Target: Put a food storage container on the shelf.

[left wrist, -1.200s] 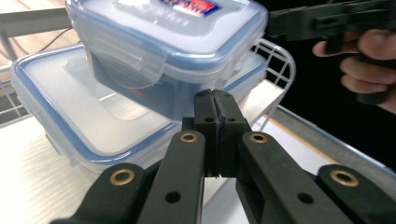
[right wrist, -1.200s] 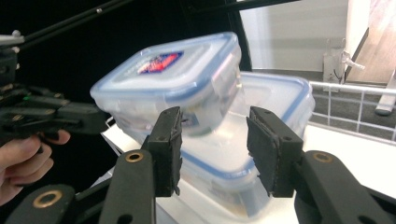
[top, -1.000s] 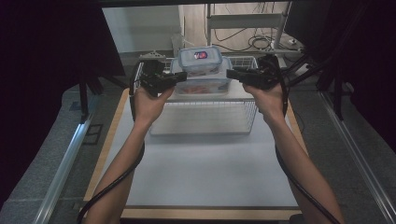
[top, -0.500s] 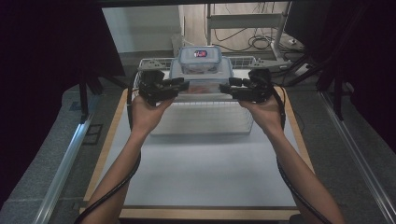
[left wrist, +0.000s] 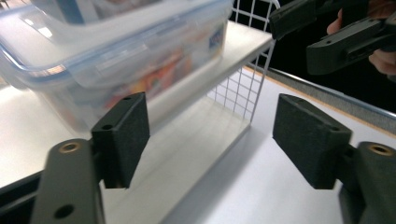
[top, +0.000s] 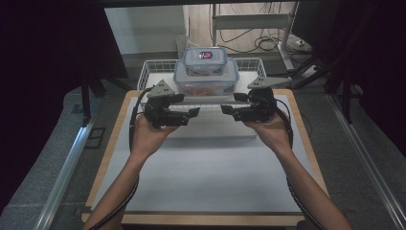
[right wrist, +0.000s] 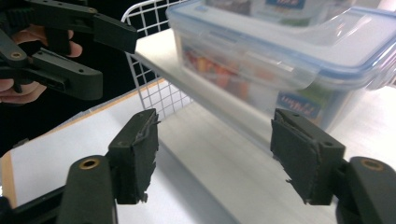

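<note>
lab: black curtains [top: 43, 57], floor cables [top: 268, 44], metal frame [top: 249, 21].

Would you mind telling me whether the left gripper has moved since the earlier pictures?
Yes: the left gripper has drawn back from the containers toward the person, jaws just opening, empty.

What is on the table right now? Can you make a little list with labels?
big box: clear plastic container with a blue-edged lid, colourful things inside, standing on the upper shelf
small box: smaller lidded box stacked on top of the big one
shelf: white wire rack with two white boards
left gripper: open, nothing between its jaws, in front of the rack
right gripper: open, nothing between its jaws
table: white mat on a wooden board
</note>
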`<state>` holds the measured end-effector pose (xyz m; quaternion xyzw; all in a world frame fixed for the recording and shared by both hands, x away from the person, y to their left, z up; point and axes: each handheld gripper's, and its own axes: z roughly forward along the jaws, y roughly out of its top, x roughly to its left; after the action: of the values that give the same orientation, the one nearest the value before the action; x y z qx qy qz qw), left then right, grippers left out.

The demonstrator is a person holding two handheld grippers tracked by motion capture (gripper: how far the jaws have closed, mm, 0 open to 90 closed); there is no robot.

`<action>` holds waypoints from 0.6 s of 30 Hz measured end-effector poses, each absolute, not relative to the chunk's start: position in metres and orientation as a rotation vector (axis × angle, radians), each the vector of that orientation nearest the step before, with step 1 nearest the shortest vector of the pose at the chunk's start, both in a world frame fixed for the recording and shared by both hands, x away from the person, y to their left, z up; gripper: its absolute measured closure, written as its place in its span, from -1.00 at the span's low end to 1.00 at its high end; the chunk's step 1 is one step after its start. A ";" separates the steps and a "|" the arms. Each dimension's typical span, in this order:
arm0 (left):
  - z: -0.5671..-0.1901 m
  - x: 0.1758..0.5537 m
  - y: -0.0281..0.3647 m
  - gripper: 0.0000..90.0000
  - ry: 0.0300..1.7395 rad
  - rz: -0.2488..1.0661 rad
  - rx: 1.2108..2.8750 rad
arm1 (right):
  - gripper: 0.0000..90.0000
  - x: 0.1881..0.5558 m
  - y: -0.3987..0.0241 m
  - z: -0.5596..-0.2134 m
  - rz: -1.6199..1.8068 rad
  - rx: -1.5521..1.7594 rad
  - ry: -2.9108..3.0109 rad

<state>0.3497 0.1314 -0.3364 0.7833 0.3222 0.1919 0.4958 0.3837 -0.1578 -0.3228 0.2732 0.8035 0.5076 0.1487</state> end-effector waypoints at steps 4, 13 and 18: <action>-0.344 0.343 0.131 -0.57 0.778 0.452 1.903 | -0.45 0.375 -0.160 -0.329 1.443 0.774 2.323; -0.361 0.323 0.130 -0.78 0.778 0.431 1.943 | -0.65 0.358 -0.164 -0.343 1.420 0.771 2.339; -0.374 0.309 0.133 -0.85 0.778 0.455 1.971 | -0.74 0.348 -0.167 -0.354 1.396 0.760 2.359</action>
<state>0.3087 0.1330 -0.3743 0.8037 0.3170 0.1856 0.4680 0.3479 -0.1673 -0.3544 0.2644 0.8202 0.4854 0.1478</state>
